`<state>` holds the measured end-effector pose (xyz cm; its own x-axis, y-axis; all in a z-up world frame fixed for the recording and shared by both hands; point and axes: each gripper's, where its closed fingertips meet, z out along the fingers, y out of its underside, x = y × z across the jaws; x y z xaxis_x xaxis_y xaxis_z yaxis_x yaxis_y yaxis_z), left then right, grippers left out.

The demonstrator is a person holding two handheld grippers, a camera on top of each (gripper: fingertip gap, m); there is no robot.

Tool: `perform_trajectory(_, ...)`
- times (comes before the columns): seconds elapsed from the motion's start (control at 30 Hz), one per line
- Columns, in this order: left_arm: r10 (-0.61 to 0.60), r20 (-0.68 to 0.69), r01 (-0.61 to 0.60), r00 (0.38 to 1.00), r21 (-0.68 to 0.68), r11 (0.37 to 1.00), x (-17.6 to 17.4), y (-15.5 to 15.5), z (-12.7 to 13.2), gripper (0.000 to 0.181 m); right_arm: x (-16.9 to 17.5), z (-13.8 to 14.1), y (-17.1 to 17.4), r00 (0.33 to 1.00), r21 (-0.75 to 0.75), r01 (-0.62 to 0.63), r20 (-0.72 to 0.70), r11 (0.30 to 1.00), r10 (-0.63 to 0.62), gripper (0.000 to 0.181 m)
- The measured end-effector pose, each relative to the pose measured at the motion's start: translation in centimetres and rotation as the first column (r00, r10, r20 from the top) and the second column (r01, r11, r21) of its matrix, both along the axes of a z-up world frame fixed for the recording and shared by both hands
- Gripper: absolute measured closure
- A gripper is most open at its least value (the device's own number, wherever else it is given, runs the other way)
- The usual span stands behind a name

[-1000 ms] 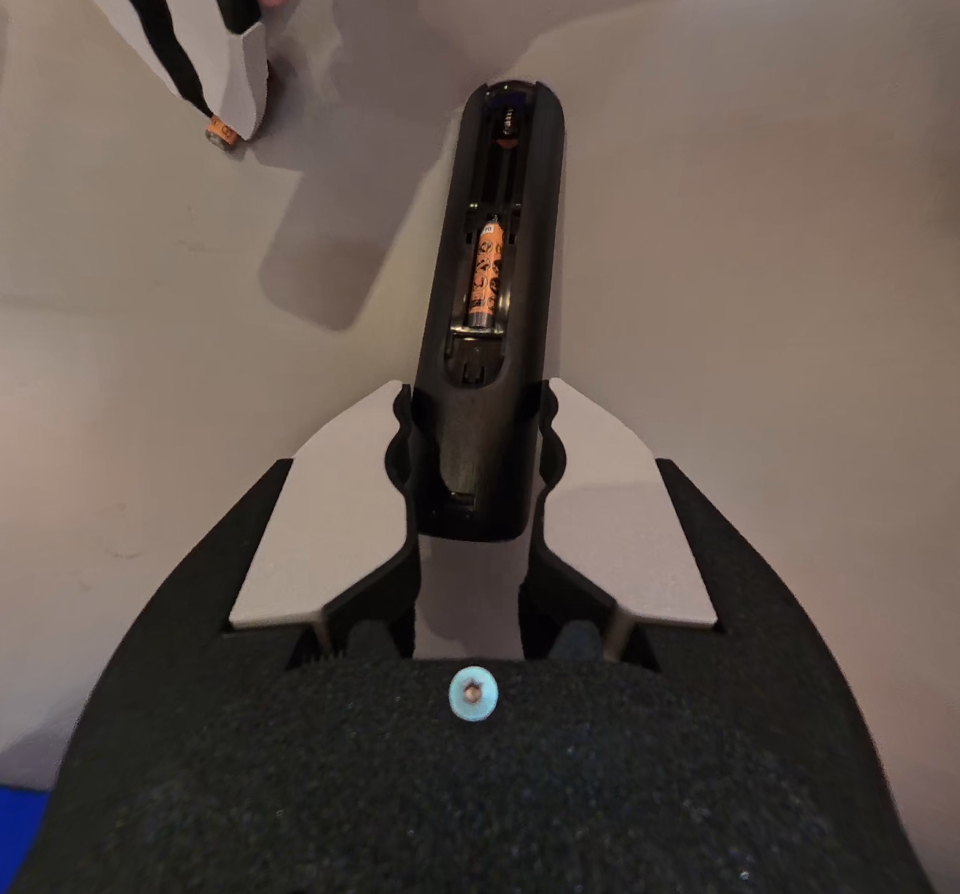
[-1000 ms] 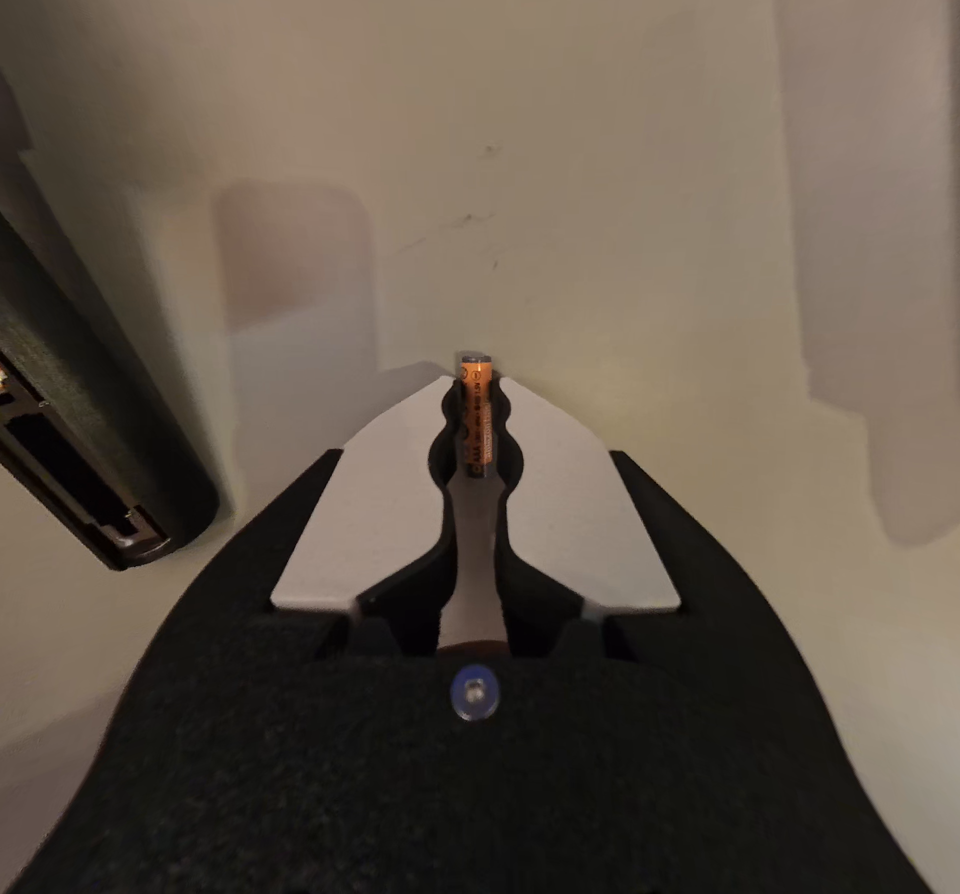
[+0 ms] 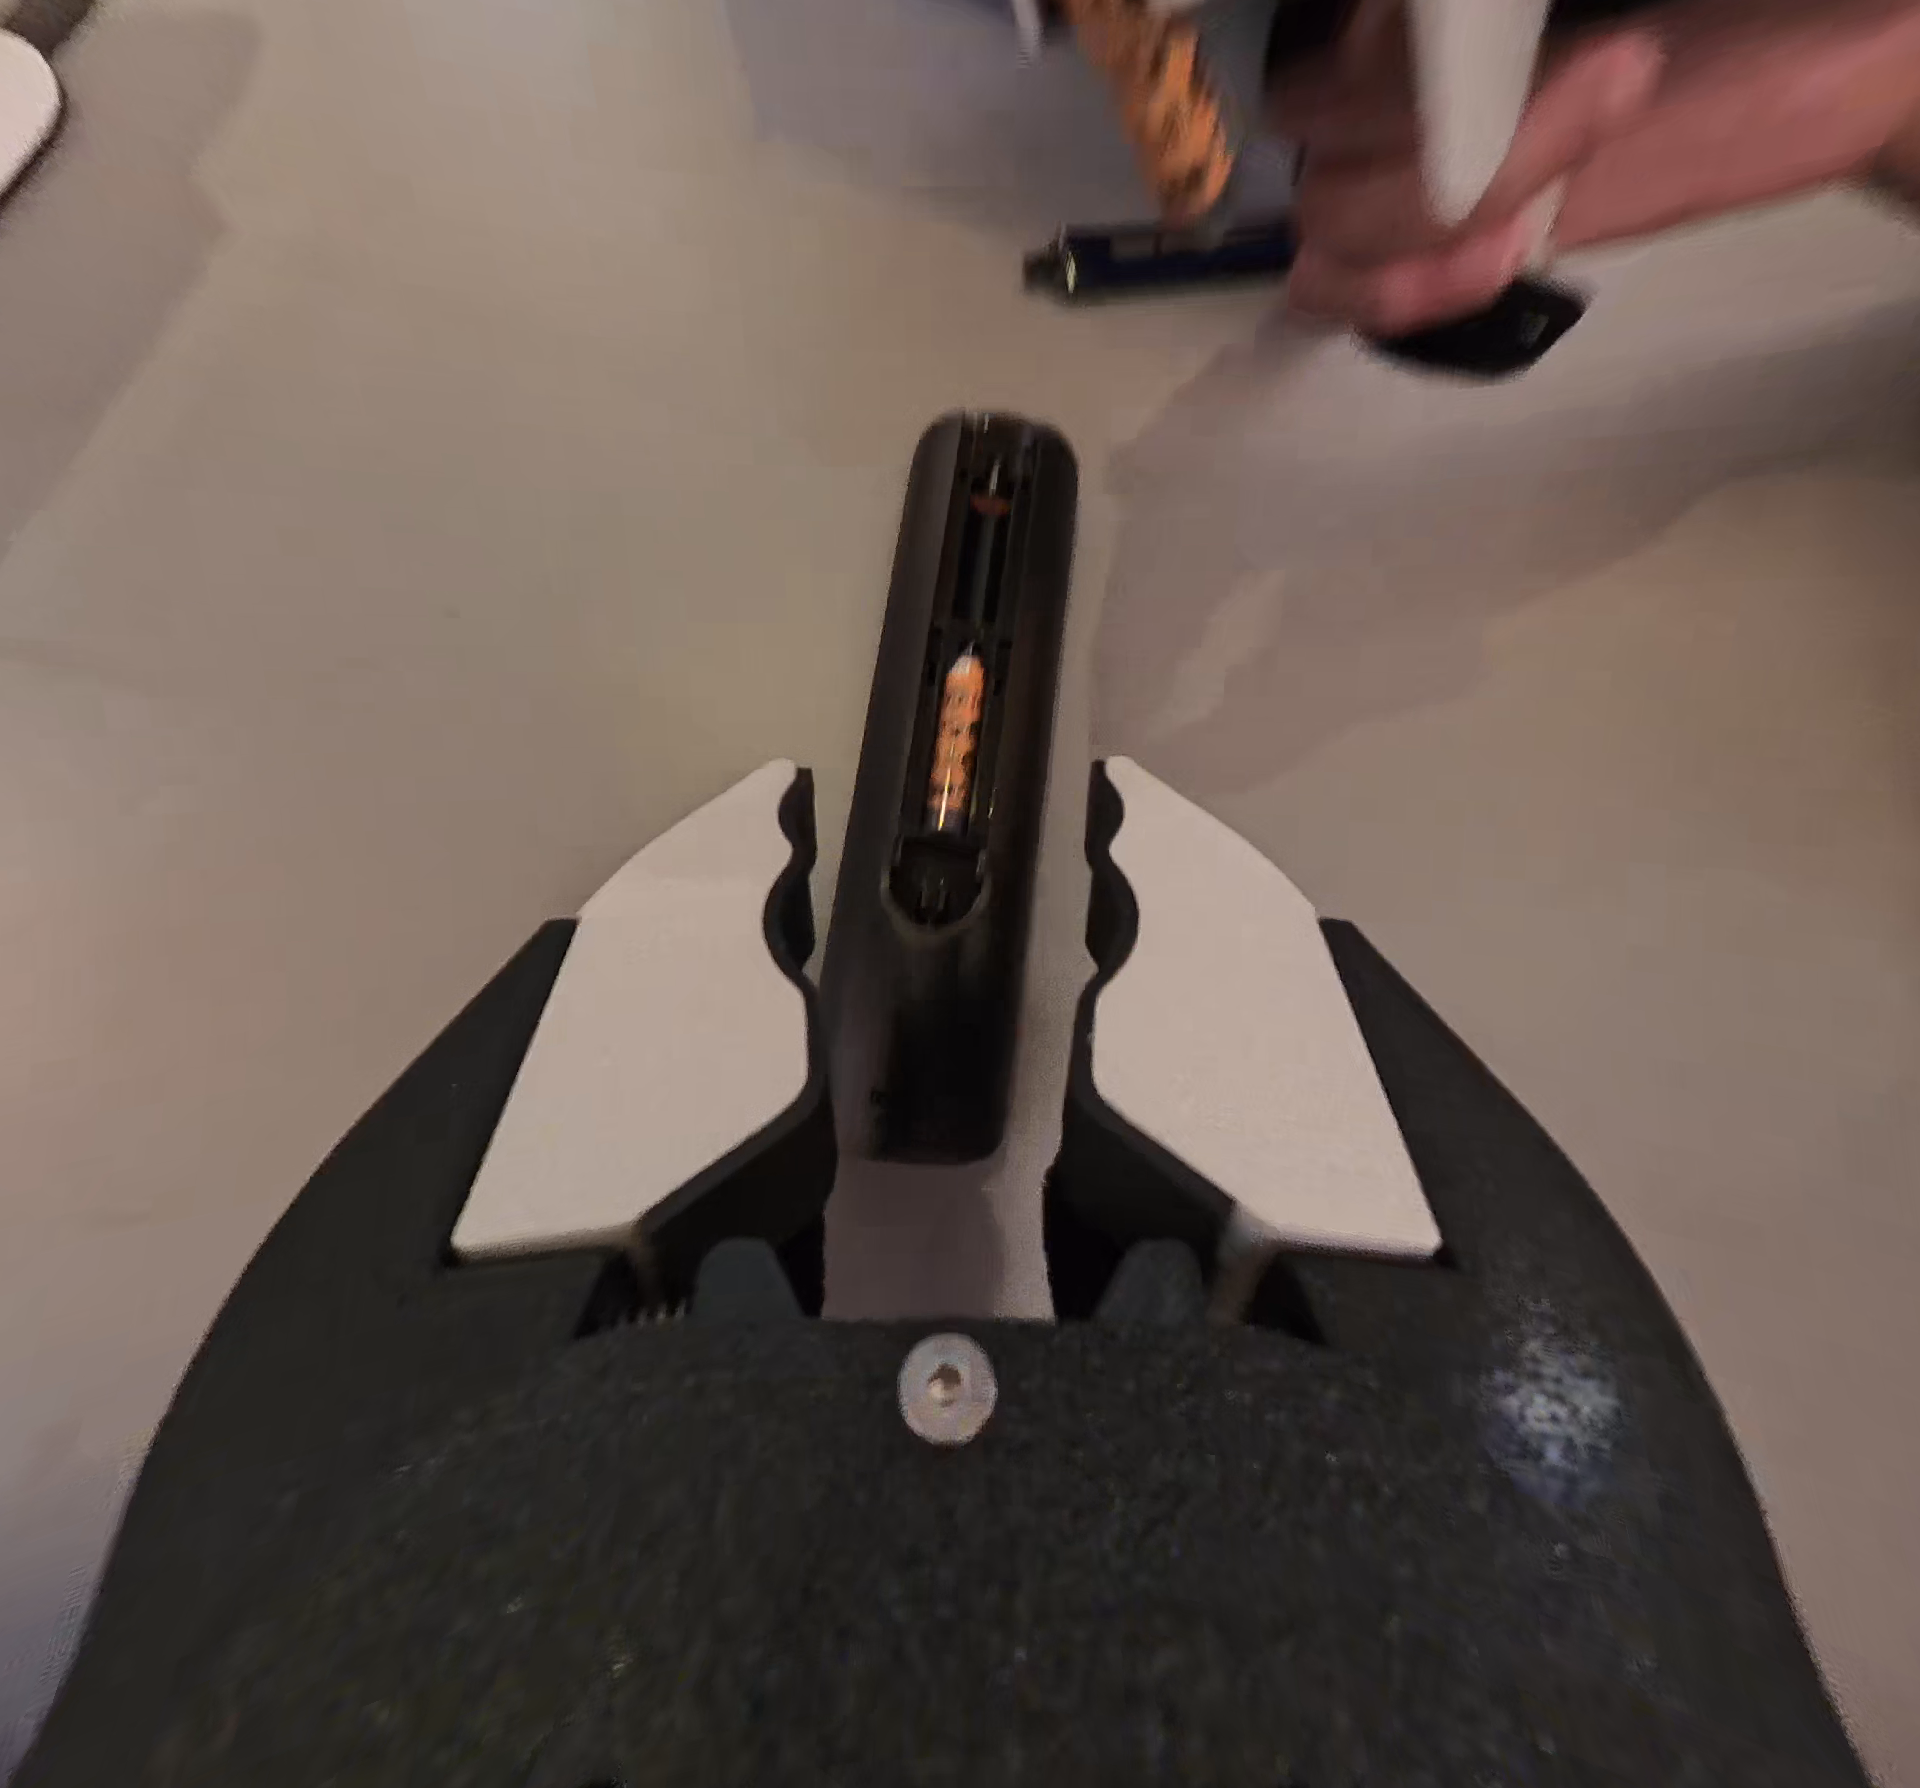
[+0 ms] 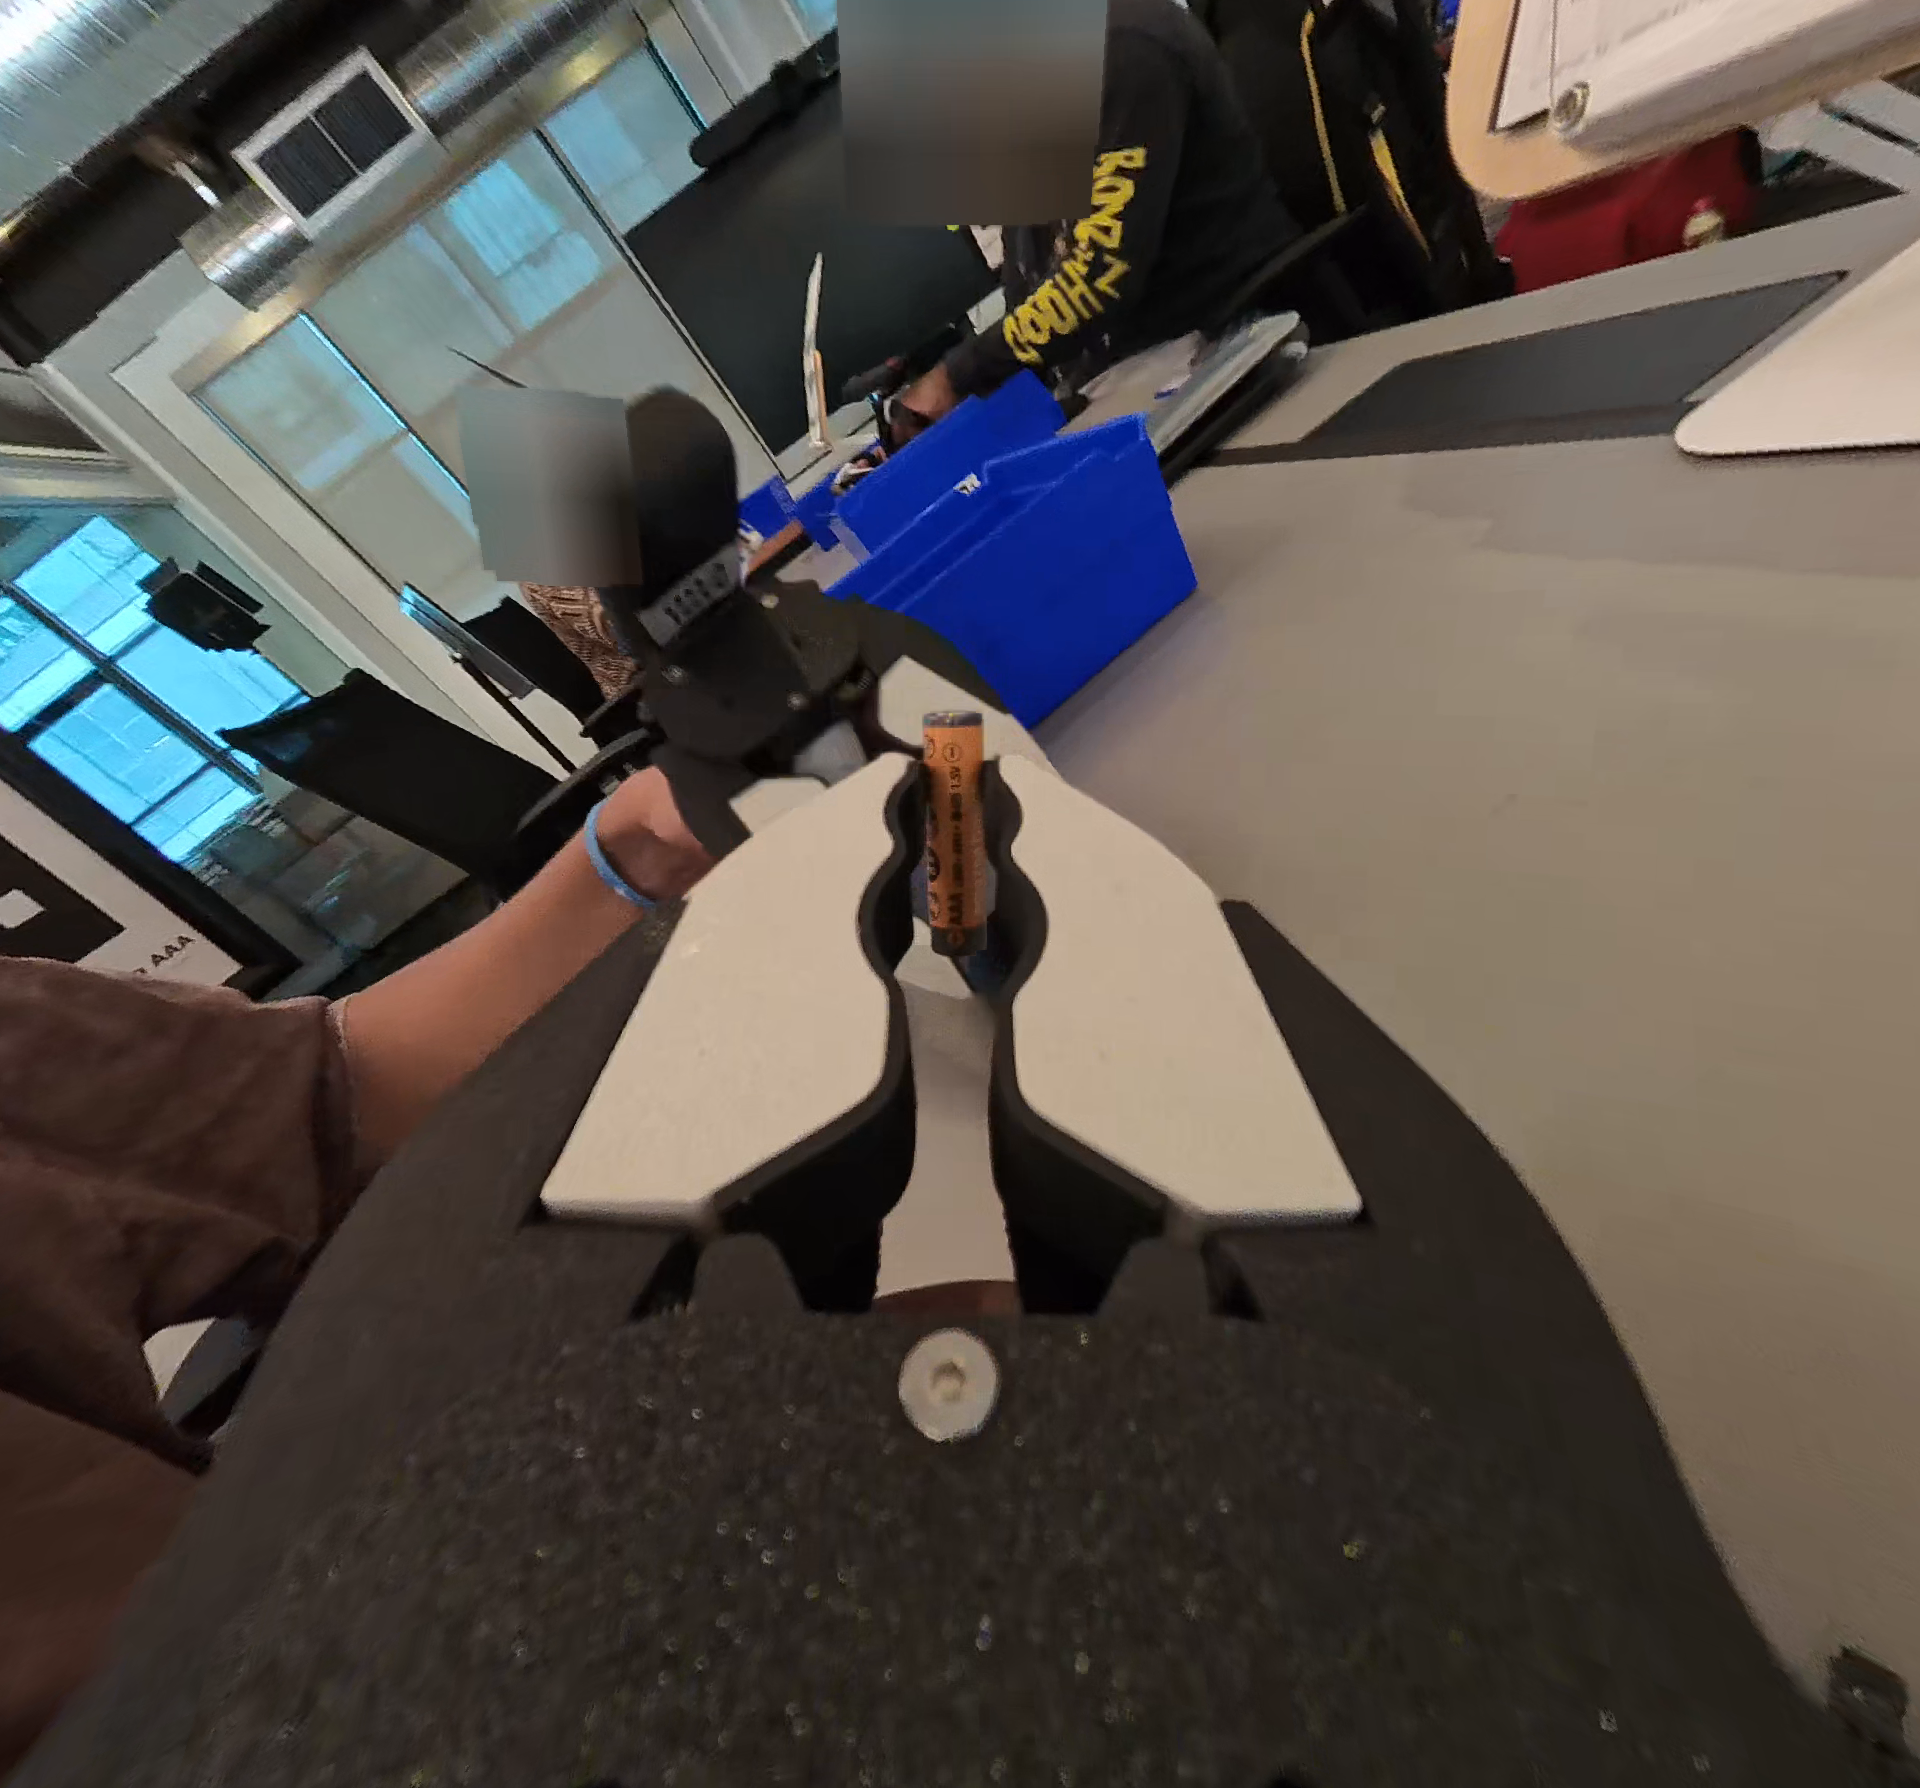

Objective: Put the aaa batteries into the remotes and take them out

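Overhead, right gripper [image 3: 1195, 24] blurred, battery [image 4: 954, 845] pinched.

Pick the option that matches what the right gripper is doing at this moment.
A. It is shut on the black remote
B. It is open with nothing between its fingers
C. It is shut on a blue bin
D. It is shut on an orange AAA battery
D: in the right wrist view the right gripper pinches the orange AAA battery between its fingers, raised above the grey table.
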<state>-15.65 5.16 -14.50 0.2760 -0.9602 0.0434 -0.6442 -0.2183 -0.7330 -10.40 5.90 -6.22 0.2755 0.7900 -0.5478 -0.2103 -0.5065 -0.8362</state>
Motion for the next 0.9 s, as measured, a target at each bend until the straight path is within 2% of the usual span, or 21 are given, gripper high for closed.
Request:
perform_trajectory(0.07,-0.006,0.144,0.015,0.990,-0.065,0.998,0.9,-0.5,1.8,0.133,-0.3,0.1,0.0,0.999,-0.016,0.002,-0.040,1.000,-0.003,0.171)
perform_trajectory(0.17,-0.010,0.350,0.078,0.937,-0.180,0.981,2.3,-1.4,4.2,0.138,-1.1,0.5,-0.2,0.990,-0.050,-0.010,-0.141,0.999,0.003,0.171)
perform_trajectory(0.27,-0.029,0.459,0.155,0.888,-0.239,0.959,3.5,-2.4,5.2,0.146,-2.1,0.7,-0.8,0.979,-0.059,-0.034,-0.203,0.998,0.022,0.171)
perform_trajectory(0.4,-0.034,0.500,0.186,0.865,-0.258,0.948,4.3,-2.8,5.1,0.149,-3.0,0.4,-1.3,0.983,-0.032,-0.041,-0.179,0.999,0.034,0.171)
perform_trajectory(0.53,-0.038,0.534,0.208,0.845,-0.262,0.942,4.3,-2.9,5.6,0.169,-3.0,0.3,-1.4,0.987,-0.022,-0.044,-0.157,0.999,0.040,0.171)
perform_trajectory(0.9,-0.040,0.552,0.194,0.833,-0.223,0.955,2.8,-2.4,7.5,0.170,-1.8,0.7,-2.2,0.987,0.015,-0.116,-0.109,0.993,0.117,0.171)
